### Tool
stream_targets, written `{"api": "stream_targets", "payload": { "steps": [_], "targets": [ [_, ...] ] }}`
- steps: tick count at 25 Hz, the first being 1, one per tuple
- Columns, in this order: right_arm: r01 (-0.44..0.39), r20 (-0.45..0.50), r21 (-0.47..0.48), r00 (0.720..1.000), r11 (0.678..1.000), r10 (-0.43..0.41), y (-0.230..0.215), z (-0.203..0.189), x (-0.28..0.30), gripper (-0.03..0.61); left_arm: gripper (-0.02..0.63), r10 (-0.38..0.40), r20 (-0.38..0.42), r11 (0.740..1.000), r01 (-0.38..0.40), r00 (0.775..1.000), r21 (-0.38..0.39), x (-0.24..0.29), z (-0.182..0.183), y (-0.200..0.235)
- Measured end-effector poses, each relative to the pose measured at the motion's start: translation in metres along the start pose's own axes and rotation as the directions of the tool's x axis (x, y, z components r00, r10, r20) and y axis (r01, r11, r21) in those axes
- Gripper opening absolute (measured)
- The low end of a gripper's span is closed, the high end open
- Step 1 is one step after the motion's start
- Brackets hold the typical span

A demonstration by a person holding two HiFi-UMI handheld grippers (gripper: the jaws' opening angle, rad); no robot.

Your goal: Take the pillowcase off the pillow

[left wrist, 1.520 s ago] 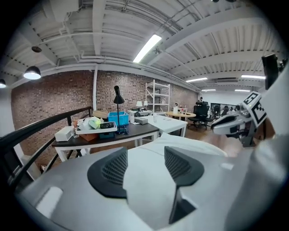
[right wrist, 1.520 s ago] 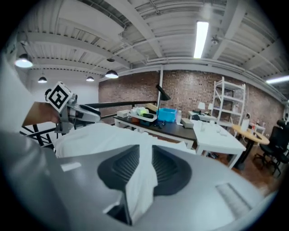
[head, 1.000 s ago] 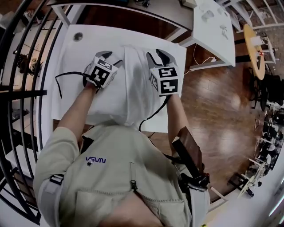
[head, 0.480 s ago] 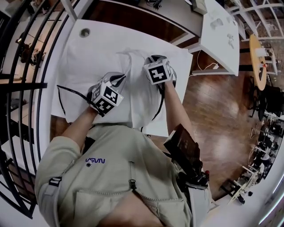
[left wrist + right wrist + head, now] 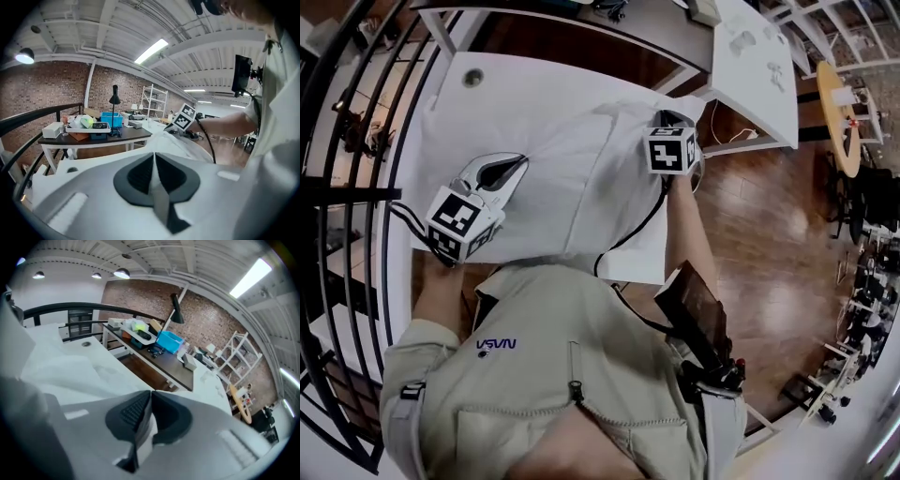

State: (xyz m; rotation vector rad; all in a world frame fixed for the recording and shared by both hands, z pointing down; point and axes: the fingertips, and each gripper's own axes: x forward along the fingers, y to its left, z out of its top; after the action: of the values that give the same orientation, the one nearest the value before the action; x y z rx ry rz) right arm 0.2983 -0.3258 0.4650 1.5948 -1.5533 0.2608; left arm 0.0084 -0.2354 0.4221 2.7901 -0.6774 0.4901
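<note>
Pillowcase (image 5: 581, 187) was not yet off: your left gripper (image 5: 500, 171) pinched its cloth at frame left, your right gripper (image 5: 675, 119) had just clamped the upper-right corner.

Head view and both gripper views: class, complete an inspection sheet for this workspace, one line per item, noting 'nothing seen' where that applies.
Surface: white table, with a round hole near its far corner.
Job's things: white pillowcase stretched between the grippers; the pillow is not separately visible.
Clutter: nothing seen on this table.
Grippers: left gripper shut on pillowcase cloth; right gripper has just closed on it too.
Cables: black cable trails from the right gripper; a second cable from the left.
Surroundings: black railing, wooden floor, desk with a blue bin.
</note>
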Motion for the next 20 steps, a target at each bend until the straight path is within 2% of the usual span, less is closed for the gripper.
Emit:
{"api": "stream_targets", "payload": {
  "steps": [2, 4, 7, 10, 13, 17, 20],
  "targets": [
    [0.053, -0.023, 0.053, 0.998, 0.997, -0.052, -0.017, -0.022, -0.002, 0.012, 0.015, 0.000, 0.008, 1.000, 0.000, 1.000, -0.016, 0.003, -0.006, 0.008],
    [0.075, -0.057, 0.100, 0.996, 0.992, -0.069, -0.021, -0.046, 0.001, 0.012, 0.015, 0.001, 0.002, 1.000, -0.001, 1.000, -0.031, 0.013, -0.015, 0.013],
    [0.097, -0.086, 0.118, 0.992, 0.988, -0.088, -0.014, -0.071, 0.008, 0.012, 0.015, 0.020, -0.031, 0.997, -0.022, 0.999, -0.071, 0.042, -0.038, 0.027],
    [0.053, -0.012, 0.126, 0.999, 0.991, -0.052, -0.002, -0.070, 0.012, 0.022, 0.026, 0.039, -0.093, 0.998, -0.043, 0.995, -0.044, 0.073, -0.058, 0.038],
    [-0.004, 0.080, 0.196, 0.997, 0.981, -0.012, 0.000, -0.064, 0.000, 0.075, 0.079, 0.025, -0.129, 0.999, -0.030, 0.991, -0.039, 0.086, -0.056, 0.043],
    [-0.012, 0.177, 0.243, 0.984, 0.970, -0.032, -0.001, -0.057, -0.040, 0.086, 0.173, 0.017, -0.093, 1.000, -0.019, 0.996, -0.018, 0.077, -0.033, 0.037],
    [-0.041, 0.260, 0.277, 0.965, 0.960, -0.033, 0.013, -0.053, -0.084, 0.095, 0.201, 0.002, -0.057, 1.000, -0.002, 0.998, 0.009, 0.058, -0.020, 0.012]
  ]
}}
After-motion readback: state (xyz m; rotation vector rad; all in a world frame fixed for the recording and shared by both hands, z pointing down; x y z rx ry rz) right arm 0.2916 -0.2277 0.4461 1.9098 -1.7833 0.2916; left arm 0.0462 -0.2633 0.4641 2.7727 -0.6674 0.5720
